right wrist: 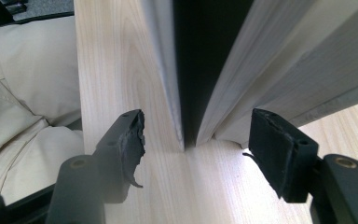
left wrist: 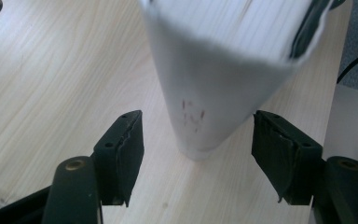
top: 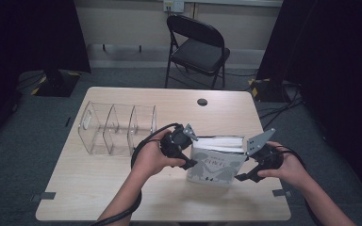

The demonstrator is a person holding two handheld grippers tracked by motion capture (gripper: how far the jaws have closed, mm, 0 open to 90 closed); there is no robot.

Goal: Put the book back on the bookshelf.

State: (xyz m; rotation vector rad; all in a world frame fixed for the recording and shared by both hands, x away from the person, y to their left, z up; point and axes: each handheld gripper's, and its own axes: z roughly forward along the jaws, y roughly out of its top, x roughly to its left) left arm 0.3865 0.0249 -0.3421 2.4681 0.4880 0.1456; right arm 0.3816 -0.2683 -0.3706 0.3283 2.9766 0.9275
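White-grey book (top: 215, 164) stands upright on the wooden table (top: 122, 179) in the high view, long axis running left to right, front cover facing the person, left gripper (top: 189, 162) and right gripper (top: 242, 175) at either end. Left gripper view: jaws wide, spine corner (left wrist: 196, 140) sits between them, touching neither. Right gripper view: jaws wide too, straddling the page edges (right wrist: 223, 93), not clamped.

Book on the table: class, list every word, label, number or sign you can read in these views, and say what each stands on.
Book front cover: a title line above dark silhouette figures, too blurred to read.
Book spine, left gripper view: small reddish marks, unreadable.
Nothing else bears readable text.
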